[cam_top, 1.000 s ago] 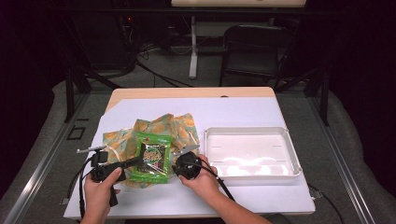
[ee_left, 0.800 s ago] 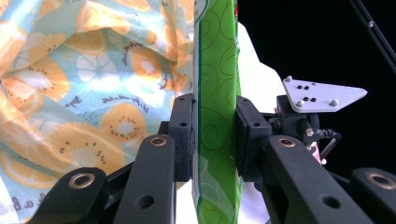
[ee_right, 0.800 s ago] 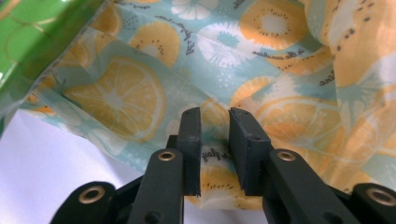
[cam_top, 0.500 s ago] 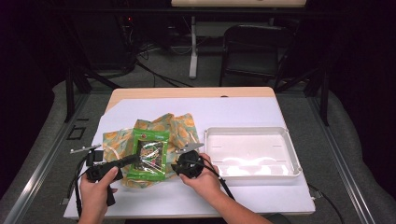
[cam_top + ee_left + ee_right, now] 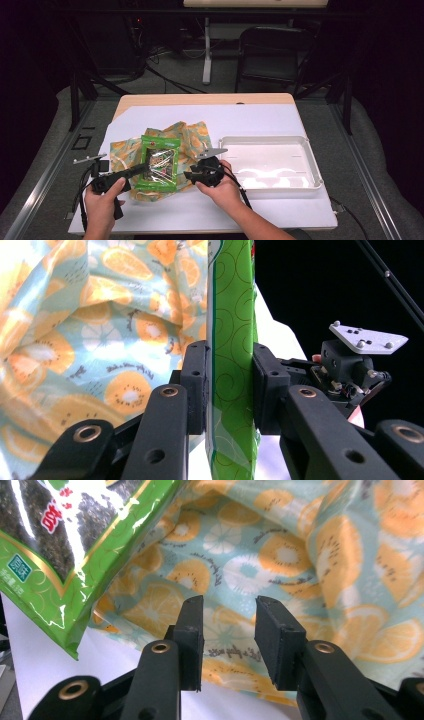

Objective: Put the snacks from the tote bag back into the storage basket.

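Green packet (image 5: 231, 365) was clamped upright in left gripper (image 5: 230, 385); right gripper (image 5: 229, 630), just opened and empty, was pointed at fruit-print cloth (image 5: 300, 550) directly ahead.

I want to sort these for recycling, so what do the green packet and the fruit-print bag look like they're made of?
Green packet: glossy plastic film, likely; it shows bright glare streaks and a clear window. Fruit-print bag: a soft matte sheet, probably fabric; it lies in loose folds without glare, though no weave is visible.
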`<move>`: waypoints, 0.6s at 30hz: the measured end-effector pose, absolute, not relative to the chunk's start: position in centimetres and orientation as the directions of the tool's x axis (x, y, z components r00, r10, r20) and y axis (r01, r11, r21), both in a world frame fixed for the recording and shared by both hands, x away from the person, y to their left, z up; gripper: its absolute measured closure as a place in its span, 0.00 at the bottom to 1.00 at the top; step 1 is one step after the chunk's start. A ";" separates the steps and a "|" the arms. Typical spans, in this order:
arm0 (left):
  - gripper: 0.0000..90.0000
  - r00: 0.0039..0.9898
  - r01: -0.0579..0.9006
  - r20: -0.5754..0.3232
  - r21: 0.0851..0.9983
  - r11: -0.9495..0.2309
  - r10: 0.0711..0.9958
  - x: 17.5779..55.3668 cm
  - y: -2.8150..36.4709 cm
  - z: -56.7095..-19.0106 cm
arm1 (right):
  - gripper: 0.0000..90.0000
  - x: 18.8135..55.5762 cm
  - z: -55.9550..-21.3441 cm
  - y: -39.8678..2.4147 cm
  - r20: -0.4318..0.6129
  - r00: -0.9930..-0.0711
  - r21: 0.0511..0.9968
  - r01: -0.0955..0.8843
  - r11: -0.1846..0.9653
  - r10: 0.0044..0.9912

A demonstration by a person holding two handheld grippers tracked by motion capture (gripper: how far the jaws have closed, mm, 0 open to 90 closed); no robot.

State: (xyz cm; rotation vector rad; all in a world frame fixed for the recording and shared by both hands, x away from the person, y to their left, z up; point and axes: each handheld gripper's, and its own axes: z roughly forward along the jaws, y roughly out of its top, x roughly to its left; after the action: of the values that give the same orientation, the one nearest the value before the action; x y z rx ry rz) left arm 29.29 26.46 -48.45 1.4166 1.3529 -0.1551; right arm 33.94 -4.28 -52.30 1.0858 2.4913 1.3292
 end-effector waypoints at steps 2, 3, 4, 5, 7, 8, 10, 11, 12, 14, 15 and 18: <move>0.80 0.343 0.751 -0.706 0.602 0.270 0.620 29.5 26.4 -47.9 | 0.71 34.2 -51.9 -4.4 0.218 -0.737 0.764 0.537 0.358 0.640; 0.80 0.355 0.739 -0.699 0.617 0.271 0.621 29.9 26.4 -47.2 | 0.71 34.8 -51.3 -4.7 0.238 -0.731 0.772 0.542 0.333 0.640; 0.80 0.355 0.739 -0.699 0.617 0.271 0.621 29.9 26.4 -47.2 | 0.71 35.1 -51.0 -4.9 0.250 -0.725 0.774 0.548 0.317 0.642; 0.80 0.354 0.733 -0.701 0.619 0.282 0.619 30.1 26.2 -46.9 | 0.71 35.5 -50.6 -5.0 0.252 -0.724 0.776 0.548 0.314 0.642; 0.80 0.367 0.722 -0.694 0.633 0.281 0.620 31.0 25.9 -46.1 | 0.70 36.3 -49.7 -5.3 0.239 -0.722 0.779 0.542 0.316 0.649; 0.80 0.367 0.722 -0.694 0.633 0.281 0.620 31.0 25.9 -46.1 | 0.70 36.3 -49.7 -5.3 0.239 -0.722 0.779 0.542 0.316 0.649; 0.80 0.377 0.718 -0.693 0.638 0.279 0.614 32.2 25.3 -45.5 | 0.70 37.8 -48.1 -6.1 0.244 -0.708 0.798 0.535 0.278 0.663; 0.80 0.377 0.718 -0.693 0.638 0.279 0.614 32.2 25.3 -45.5 | 0.70 37.8 -48.1 -6.1 0.244 -0.708 0.798 0.535 0.278 0.663; 0.80 0.378 0.714 -0.693 0.640 0.283 0.614 33.0 24.8 -45.2 | 0.70 38.8 -47.2 -6.8 0.282 -0.693 0.806 0.546 0.229 0.663; 0.80 0.378 0.712 -0.694 0.641 0.287 0.612 33.4 24.5 -45.1 | 0.70 39.3 -46.8 -7.2 0.293 -0.688 0.808 0.549 0.212 0.664; 0.80 0.377 0.709 -0.694 0.642 0.291 0.613 34.1 24.0 -44.8 | 0.70 40.0 -46.3 -8.0 0.322 -0.680 0.812 0.557 0.177 0.659; 0.80 0.386 0.709 -0.694 0.644 0.286 0.608 34.8 23.5 -44.7 | 0.70 40.6 -46.2 -8.9 0.347 -0.676 0.806 0.569 0.162 0.650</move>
State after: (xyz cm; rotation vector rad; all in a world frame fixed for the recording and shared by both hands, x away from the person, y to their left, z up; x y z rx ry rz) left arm 34.84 23.46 -44.70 1.3924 1.2906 -0.1023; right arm 40.62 -8.92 -46.20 1.2274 2.3325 1.5584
